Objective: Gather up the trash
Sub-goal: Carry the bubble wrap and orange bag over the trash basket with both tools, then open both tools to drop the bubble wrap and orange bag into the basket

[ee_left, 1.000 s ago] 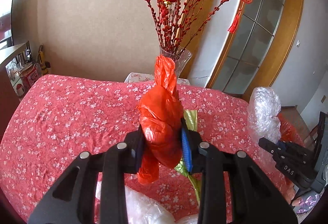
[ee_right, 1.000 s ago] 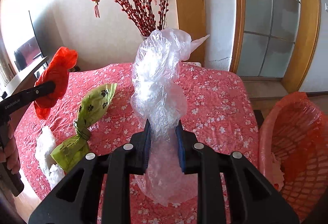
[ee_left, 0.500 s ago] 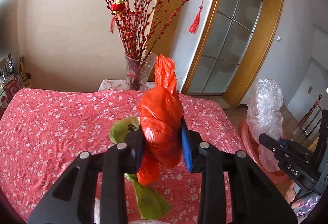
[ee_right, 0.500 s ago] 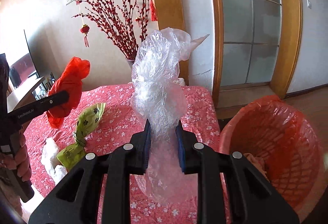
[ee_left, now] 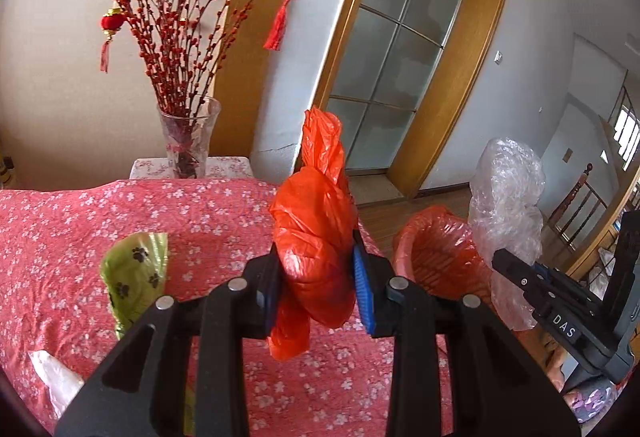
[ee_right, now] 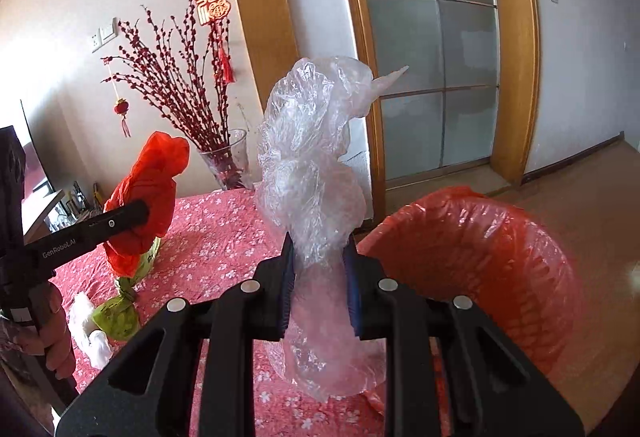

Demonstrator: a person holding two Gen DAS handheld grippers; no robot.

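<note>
right gripper (ee_left: pixel 516 269) "DAS", left gripper (ee_right: pixel 136 215) "GenRobot.AI"

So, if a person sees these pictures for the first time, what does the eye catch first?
Probably the crumpled orange bag pinched in the left gripper and the clear plastic bag pinched in the right gripper, both above the pink flowered tablecloth. Next, the orange-lined basket past the table's right edge.

A crumpled orange plastic bag (ee_left: pixel 316 237) stands upright, pinched at its middle above the tablecloth. A clear crinkled plastic bag (ee_right: pixel 312 181) is pinched likewise, just beside the orange-lined bin (ee_right: pixel 480 249). A green paw-print bag (ee_left: pixel 134 273) and what looks like white plastic (ee_right: pixel 90 333) lie on the cloth.
</note>
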